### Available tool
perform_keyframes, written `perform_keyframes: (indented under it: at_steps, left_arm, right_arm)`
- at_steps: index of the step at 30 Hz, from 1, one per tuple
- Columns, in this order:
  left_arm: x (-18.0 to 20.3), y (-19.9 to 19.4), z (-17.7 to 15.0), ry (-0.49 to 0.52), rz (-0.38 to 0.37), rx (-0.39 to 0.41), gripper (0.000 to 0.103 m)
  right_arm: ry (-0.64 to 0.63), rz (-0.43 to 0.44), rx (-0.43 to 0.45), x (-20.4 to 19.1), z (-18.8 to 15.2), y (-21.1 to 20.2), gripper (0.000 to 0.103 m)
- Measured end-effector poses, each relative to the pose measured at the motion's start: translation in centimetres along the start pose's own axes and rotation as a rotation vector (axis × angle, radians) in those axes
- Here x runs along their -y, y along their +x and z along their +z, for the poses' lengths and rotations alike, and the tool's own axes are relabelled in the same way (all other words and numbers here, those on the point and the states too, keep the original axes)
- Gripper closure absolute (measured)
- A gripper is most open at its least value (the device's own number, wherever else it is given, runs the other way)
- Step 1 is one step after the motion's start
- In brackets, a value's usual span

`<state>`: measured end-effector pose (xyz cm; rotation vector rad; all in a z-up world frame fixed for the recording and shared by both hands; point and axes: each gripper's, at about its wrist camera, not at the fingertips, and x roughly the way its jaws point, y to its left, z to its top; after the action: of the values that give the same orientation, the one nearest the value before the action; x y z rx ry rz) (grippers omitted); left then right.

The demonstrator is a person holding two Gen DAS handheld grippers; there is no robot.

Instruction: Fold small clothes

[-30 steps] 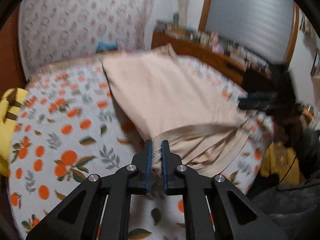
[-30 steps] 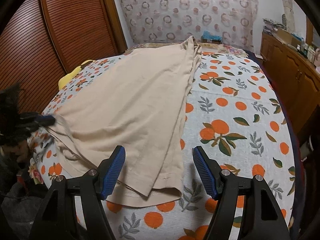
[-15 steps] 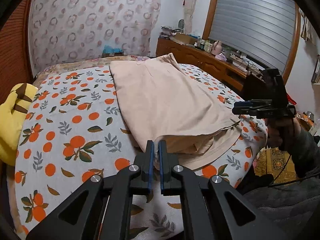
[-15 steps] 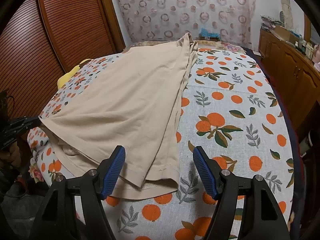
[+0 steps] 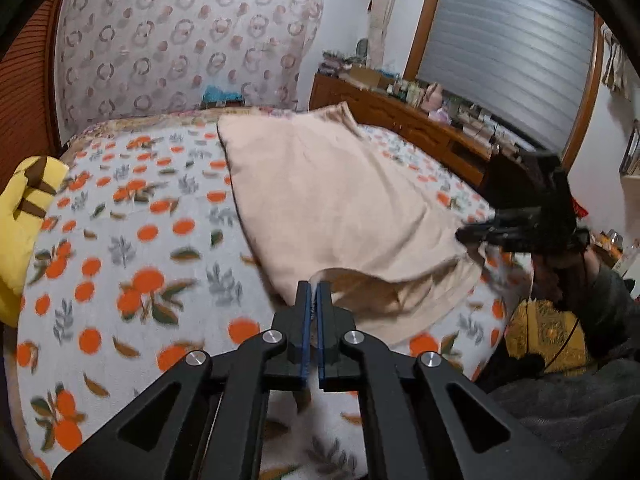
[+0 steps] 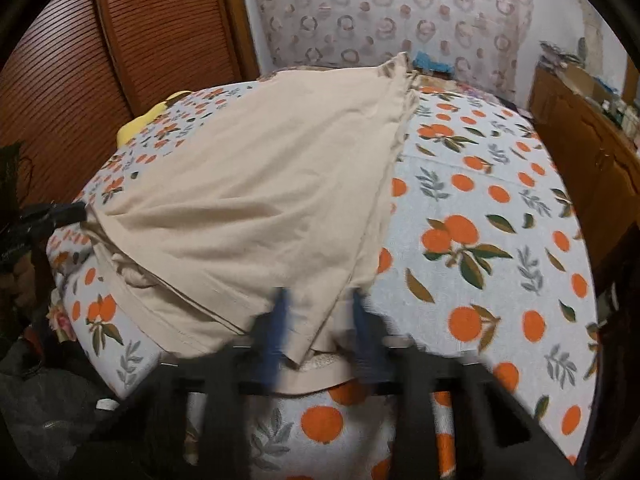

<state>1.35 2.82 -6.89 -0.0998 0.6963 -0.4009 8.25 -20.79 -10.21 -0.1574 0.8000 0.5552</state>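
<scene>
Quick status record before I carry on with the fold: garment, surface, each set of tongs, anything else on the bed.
garment: beige garment, spread lengthwise on the bed, near hem layered and rumpled
surface: bedspread printed with oranges and leaves
left tongs: shut on the garment's near corner
right tongs: closing, blurred, with the garment's other near corner between the pads
other items: yellow cushion at the bed's edge; wooden dresser beside the bed
fold status: not yet made

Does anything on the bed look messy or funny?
Yes. The beige garment lies slanted on the orange-print bedspread, and its near hem is bunched in uneven layers instead of lying flat.
</scene>
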Motion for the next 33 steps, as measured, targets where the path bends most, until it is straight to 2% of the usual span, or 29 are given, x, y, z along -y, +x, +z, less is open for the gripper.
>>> perform_keyframes:
  at_steps: [3, 6, 10, 15, 21, 27, 29, 32, 33]
  left_arm:
    - [-0.7, -0.3, 2.4, -0.013, 0.011, 0.053, 0.1]
    - [-1.7, -0.4, 6.1, -0.021, 0.012, 0.113, 0.1]
    - [-2.6, 0.8, 10.5, -0.009, 0.031, 0.161, 0.1]
    - [-5.1, 4.6, 16.2, -0.024, 0.06, 0.173, 0.1]
    - [-8.7, 11.3, 21.6, -0.033, 0.112, 0.131, 0.1]
    - [-11.9, 16.9, 23.7, -0.051, 0.157, 0.06, 0.1]
    - [-12.6, 18.6, 23.6, -0.056, 0.19, 0.028, 0.1]
    - [-12.9, 19.0, 23.3, -0.059, 0.161, 0.01, 0.099]
    - [-12.7, 18.8, 23.0, -0.051, 0.15, 0.003, 0.089]
  right_arm:
    - [-0.011, 0.058, 0.019, 0.2, 0.8, 0.1, 0.097]
    - [0.006, 0.09, 0.108, 1.0, 2.6, -1.4, 0.097]
    - [0.023, 0.086, 0.213, 2.8, 6.3, -3.3, 0.097]
    - [-0.013, 0.048, 0.265, 4.7, 12.6, -2.6, 0.097]
    - [-0.032, 0.001, 0.241, 7.2, 19.5, 2.6, 0.097]
    - [0.025, -0.024, 0.151, 9.5, 24.1, 10.5, 0.097]
    - [0.03, -0.059, 0.134, 9.6, 24.8, 11.7, 0.097]
    - [0.033, -0.1, 0.132, 9.7, 25.5, 12.3, 0.073]
    - [0.034, -0.098, 0.143, 9.7, 25.4, 11.9, 0.061]
